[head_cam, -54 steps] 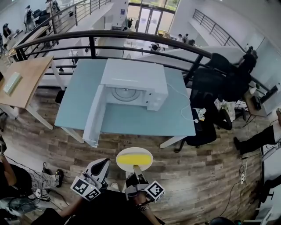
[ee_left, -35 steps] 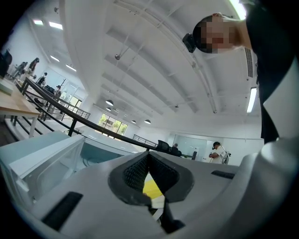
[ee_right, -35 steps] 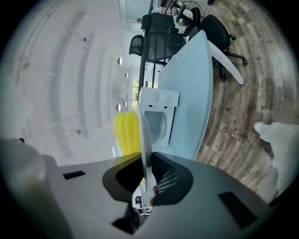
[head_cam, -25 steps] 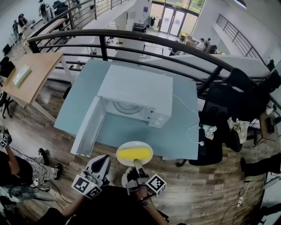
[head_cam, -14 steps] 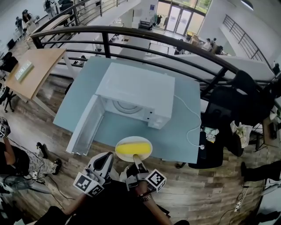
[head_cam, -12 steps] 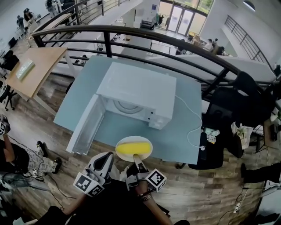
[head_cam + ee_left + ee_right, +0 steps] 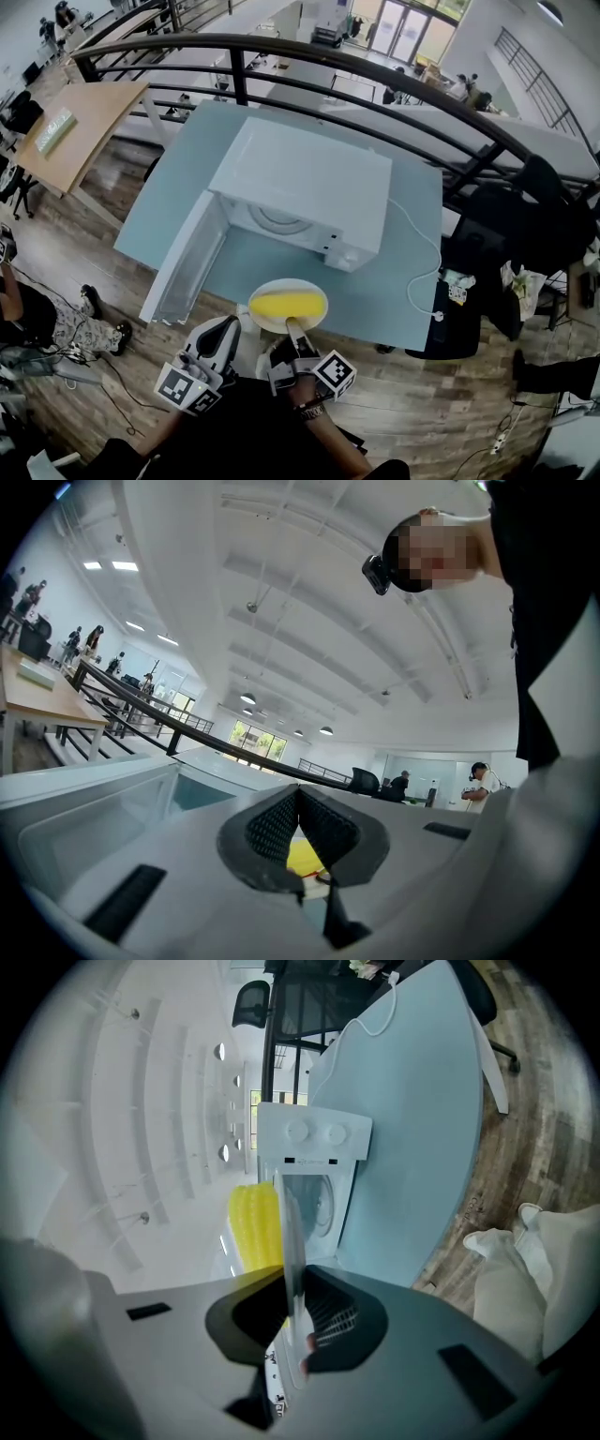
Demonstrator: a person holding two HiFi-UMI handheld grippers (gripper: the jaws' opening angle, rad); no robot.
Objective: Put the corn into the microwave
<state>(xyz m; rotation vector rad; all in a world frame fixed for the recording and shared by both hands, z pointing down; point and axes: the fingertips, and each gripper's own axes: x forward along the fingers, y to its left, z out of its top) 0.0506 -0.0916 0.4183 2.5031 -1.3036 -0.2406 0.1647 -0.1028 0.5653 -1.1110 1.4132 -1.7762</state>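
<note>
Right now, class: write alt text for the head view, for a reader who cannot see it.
The right gripper holds a plate of corn by its rim, in front of a white microwave whose door stands open on a blue table. The left gripper, shut and empty, is beside it.

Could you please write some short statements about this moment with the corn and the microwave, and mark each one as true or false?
1. The door of the microwave stands open. True.
2. The corn already lies inside the microwave. False: it lies on the plate, outside, in front of the open microwave.
3. The right hand-held gripper grips the plate by its rim. True.
4. The left hand-held gripper also grips the plate. False: its jaws are together on nothing.
5. The microwave stands on a wooden table. False: it stands on the light blue table.
</note>
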